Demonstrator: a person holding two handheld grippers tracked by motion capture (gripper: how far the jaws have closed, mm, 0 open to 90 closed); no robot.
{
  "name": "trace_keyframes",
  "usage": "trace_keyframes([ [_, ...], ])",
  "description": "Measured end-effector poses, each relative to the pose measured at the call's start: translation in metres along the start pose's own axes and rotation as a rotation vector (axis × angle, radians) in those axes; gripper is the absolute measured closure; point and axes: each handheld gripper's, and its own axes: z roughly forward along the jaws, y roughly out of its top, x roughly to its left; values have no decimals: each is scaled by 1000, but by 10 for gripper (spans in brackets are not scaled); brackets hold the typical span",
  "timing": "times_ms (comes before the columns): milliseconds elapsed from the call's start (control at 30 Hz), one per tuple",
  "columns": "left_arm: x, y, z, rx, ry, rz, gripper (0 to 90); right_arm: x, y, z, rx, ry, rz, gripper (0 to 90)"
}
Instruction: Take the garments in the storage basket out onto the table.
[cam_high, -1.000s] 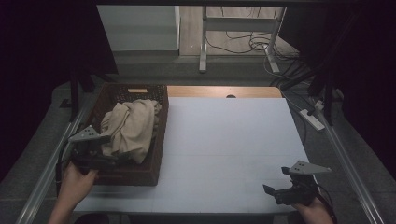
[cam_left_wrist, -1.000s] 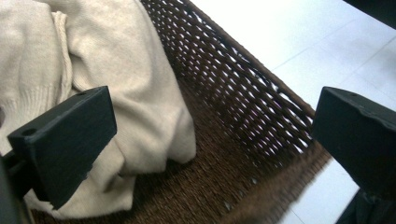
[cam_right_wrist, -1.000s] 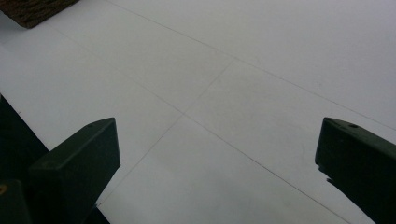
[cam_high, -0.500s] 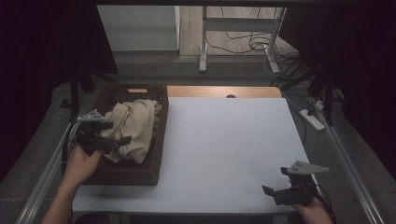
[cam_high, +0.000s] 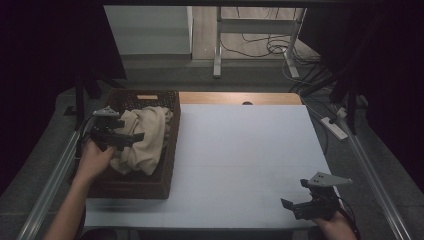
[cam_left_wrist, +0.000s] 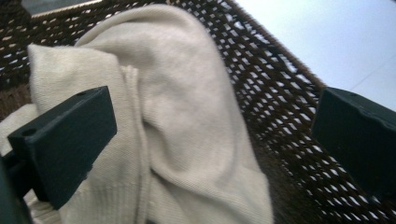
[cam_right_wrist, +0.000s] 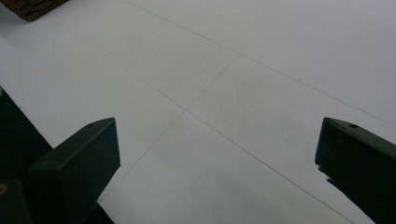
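- Your left gripper (cam_high: 131, 138) hangs over the left half of the basket (cam_high: 170, 150), its jaws pointing toward the table's middle and set wide apart — nothing is between them.
- In the left gripper view, that gripper (cam_left_wrist: 219, 140) looks down on the cream sweater (cam_left_wrist: 177, 140); one jaw sits low at the left over the knit, the other at the right over the basket's woven wall (cam_left_wrist: 280, 93). Whether the left jaw touches the cloth, you cannot tell from here.
- The sweater (cam_high: 142, 137) lies bunched inside the basket, heaped toward its far and middle part, with a fold draped close to the right-hand rim.
- The basket is dark brown wicker and stands on the left edge of the white table (cam_high: 240, 155), its long side running away from you.
- Your left hand (cam_high: 92, 160) grips the tool from the near side, forearm coming in from the bottom left.
- Your right gripper (cam_high: 295, 207) rests low at the near right corner of the table, well apart from the basket — jaws spread wide and holding nothing.
- In the right gripper view, that gripper (cam_right_wrist: 217, 172) faces bare white tabletop (cam_right_wrist: 224, 84) crossed by faint seams, with a corner of the basket (cam_right_wrist: 32, 7) at the top left.
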Motion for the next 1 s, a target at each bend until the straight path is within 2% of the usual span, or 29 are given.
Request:
trace_keyframes([
  [67,4,3,3,14,10,-14,0,0,0,0,1,1,0,2],
  [167,9,10,8,35,3,-43,0,-1,0,0,6,3,2,2],
  [233,11,15,11,54,31,-39,0,-1,0,0,8,4,3,2],
  [433,23,28,24,84,59,-34,0,-1,0,1,8,5,6,2],
  [500,26,33,30,104,76,-24,0,-1,0,1,10,7,6,2],
  [667,33,39,51,141,97,-33,0,-1,0,1,8,11,7,2],
  [800,36,40,67,177,95,-49,0,-2,0,1,10,16,9,2],
  [867,37,40,73,206,107,-42,0,-2,0,1,9,16,10,2],
  [1000,43,37,81,240,82,-60,0,-2,0,1,8,15,11,2],
])
